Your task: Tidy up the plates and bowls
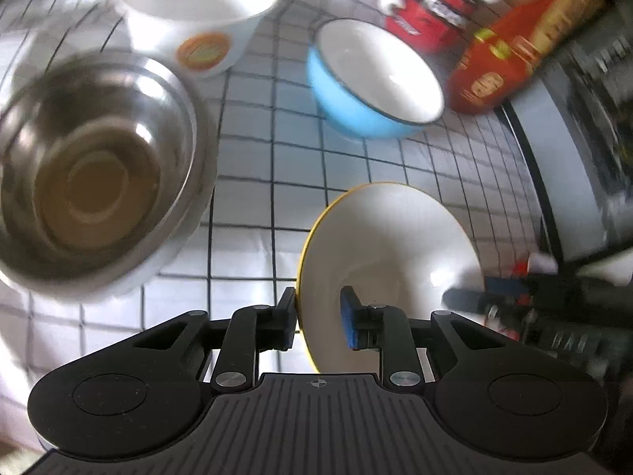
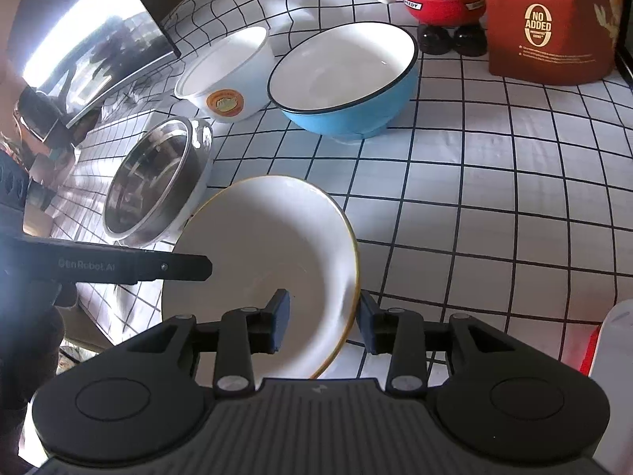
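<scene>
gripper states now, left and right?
Left gripper: jaws astride the yellow-rimmed plate rim, grip uncertain.
Right gripper: astride the same plate's rim, grip uncertain.

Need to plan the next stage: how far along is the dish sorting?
Nothing looks stacked yet. In hand: the yellow-rimmed plate, its rim between the jaws of both the left gripper and right gripper. Left: steel bowl, logo bowl and blue bowl stand separate.
</scene>
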The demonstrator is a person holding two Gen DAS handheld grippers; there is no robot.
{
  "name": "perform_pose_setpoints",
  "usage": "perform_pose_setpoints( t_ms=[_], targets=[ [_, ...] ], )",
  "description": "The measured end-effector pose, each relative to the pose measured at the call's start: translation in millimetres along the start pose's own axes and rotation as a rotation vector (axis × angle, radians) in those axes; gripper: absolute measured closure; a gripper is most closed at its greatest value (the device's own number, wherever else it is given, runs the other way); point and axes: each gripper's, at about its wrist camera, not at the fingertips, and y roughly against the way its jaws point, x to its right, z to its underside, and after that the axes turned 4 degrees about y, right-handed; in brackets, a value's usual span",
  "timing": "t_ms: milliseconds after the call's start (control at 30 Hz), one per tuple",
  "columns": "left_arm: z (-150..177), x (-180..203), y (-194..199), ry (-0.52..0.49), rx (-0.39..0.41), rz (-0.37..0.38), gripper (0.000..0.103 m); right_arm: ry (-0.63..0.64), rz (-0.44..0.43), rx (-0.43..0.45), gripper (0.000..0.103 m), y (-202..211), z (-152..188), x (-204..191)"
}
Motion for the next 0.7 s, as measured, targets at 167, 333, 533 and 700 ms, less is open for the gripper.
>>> perform_pose_setpoints(
  t_ms=[167, 333, 533, 700],
  targets=[
    [-30, 0, 30, -0.014, 0.095, 0.053, 0.076, 0.047, 0.081, 0.141, 0.057, 38, -26, 4],
    [-95, -6, 24, 0.1, 0.203, 0.122, 0.076, 0.072, 0.266, 0.284, 0.035, 51, -69, 5],
    [-139, 6, -16, 0.091, 0.189, 0.031, 0.076, 0.011, 0.364, 0.269, 0.032, 33, -101, 14],
    [-154, 0, -42, 0.073, 0.175, 0.001, 0.076, -0.068, 0.281, 0.212, 0.03, 5, -121, 29]
  ],
)
